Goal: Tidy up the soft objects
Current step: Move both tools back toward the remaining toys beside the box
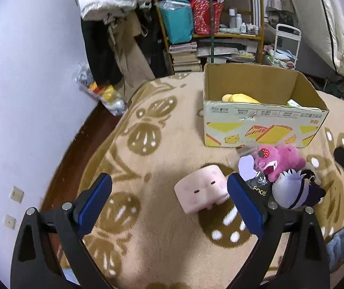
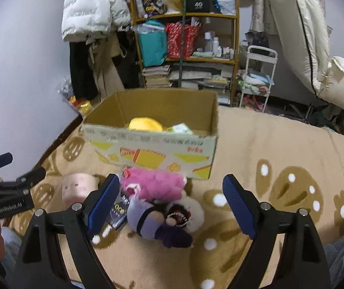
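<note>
- Left wrist view: my left tongs (image 1: 169,201) stand wide apart and empty, above the blanket (image 1: 162,110); the pink cube (image 1: 202,192) lies in front of the box (image 1: 263,125), between the blue pads.
- Right tongs (image 2: 171,202) likewise apart, over the plush pile (image 2: 157,202) in front of the box.
- I judge the cube light and squashy; I'd pinch across its flat sides, mid-height.
- The box already holds a yellow toy (image 2: 145,123).

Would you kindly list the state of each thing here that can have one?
left gripper: open, empty
right gripper: open, empty
cardboard box: open-topped, upright, partly filled
yellow plush: inside the box
pink block plush: on the blanket, outside the box
magenta plush: lying outside, against the box front
purple-haired doll: lying on the blanket
</note>
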A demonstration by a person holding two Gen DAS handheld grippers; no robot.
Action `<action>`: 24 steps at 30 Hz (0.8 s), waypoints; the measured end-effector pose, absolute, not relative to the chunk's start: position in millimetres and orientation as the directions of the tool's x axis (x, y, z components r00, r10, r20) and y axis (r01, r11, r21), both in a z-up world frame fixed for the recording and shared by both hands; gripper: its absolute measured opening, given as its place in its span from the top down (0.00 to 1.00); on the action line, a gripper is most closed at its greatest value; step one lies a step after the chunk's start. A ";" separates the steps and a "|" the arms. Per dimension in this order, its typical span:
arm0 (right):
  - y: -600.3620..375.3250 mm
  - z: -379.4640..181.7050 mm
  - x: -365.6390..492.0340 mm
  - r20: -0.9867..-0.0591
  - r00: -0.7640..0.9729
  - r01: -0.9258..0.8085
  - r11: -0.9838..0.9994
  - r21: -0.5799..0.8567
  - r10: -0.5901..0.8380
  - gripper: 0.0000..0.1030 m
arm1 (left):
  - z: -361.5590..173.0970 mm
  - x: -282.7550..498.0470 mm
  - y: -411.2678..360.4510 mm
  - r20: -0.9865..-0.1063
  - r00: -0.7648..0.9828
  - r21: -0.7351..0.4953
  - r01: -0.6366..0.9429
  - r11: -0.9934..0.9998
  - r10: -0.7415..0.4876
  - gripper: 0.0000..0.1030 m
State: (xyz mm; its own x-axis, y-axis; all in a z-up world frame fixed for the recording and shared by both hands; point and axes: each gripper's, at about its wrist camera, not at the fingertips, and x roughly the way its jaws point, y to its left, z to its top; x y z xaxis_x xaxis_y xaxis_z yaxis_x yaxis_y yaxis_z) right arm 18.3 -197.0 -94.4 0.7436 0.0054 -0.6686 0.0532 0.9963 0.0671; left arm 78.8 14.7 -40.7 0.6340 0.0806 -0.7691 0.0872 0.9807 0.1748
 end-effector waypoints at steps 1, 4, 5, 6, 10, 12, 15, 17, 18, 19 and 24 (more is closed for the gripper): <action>-195.5 -96.5 19.3 -0.674 0.739 0.052 0.997 0.063 0.004 0.11 | -41.6 80.6 15.4 -0.772 0.630 0.173 0.083 0.981 0.083 0.08; -188.4 -104.8 22.0 -0.689 0.725 0.063 0.997 0.045 -0.015 0.11 | -46.2 85.9 18.3 -0.783 0.616 0.167 0.072 0.983 0.088 0.08; -186.1 -107.6 22.7 -0.693 0.720 0.064 0.997 0.042 -0.017 0.11 | -48.1 87.9 18.9 -0.788 0.610 0.159 0.071 0.985 0.084 0.08; -183.3 -110.8 24.1 -0.700 0.714 0.061 0.997 0.037 -0.017 0.11 | -50.3 90.0 19.3 -0.794 0.603 0.150 0.070 0.986 0.078 0.08; -176.7 -119.2 28.7 -0.717 0.698 0.040 0.999 0.028 -0.008 0.11 | -57.4 96.7 18.2 -0.805 0.588 0.150 0.077 0.986 0.076 0.08; -174.1 -122.9 31.1 -0.725 0.688 0.030 0.999 0.027 -0.001 0.11 | -61.5 100.0 16.3 -0.810 0.581 0.153 0.084 0.985 0.076 0.08; -169.0 -130.4 35.5 -0.742 0.670 0.016 1.000 0.023 0.007 0.11 | -69.2 106.1 12.6 -0.822 0.565 0.152 0.095 0.984 0.072 0.08; -165.9 -136.5 39.0 -0.756 0.655 0.007 1.000 0.019 0.010 0.11 | -75.2 111.1 10.5 -0.831 0.552 0.150 0.103 0.983 0.069 0.08; -164.4 -138.9 40.2 -0.761 0.648 0.003 1.000 0.016 0.011 0.11 | -77.9 113.2 9.7 -0.836 0.545 0.148 0.107 0.983 0.066 0.08; -162.6 -141.4 41.6 -0.767 0.641 -0.002 1.000 0.012 0.011 0.11 | -81.3 116.2 8.9 -0.841 0.537 0.146 0.111 0.983 0.064 0.08; -156.5 -152.6 48.4 -0.795 0.606 -0.017 1.000 0.003 0.013 0.11 | -96.1 126.4 6.5 -0.861 0.504 0.141 0.121 0.983 0.062 0.08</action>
State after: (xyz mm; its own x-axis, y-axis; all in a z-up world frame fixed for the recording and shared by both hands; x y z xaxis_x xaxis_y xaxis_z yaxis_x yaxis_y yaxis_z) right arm 48.4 -156.5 -152.6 0.6060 0.0128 -0.7954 -0.0169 0.9999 0.0033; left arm 126.4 6.5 -96.1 0.5043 0.0617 -0.8613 0.1208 0.9826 0.1411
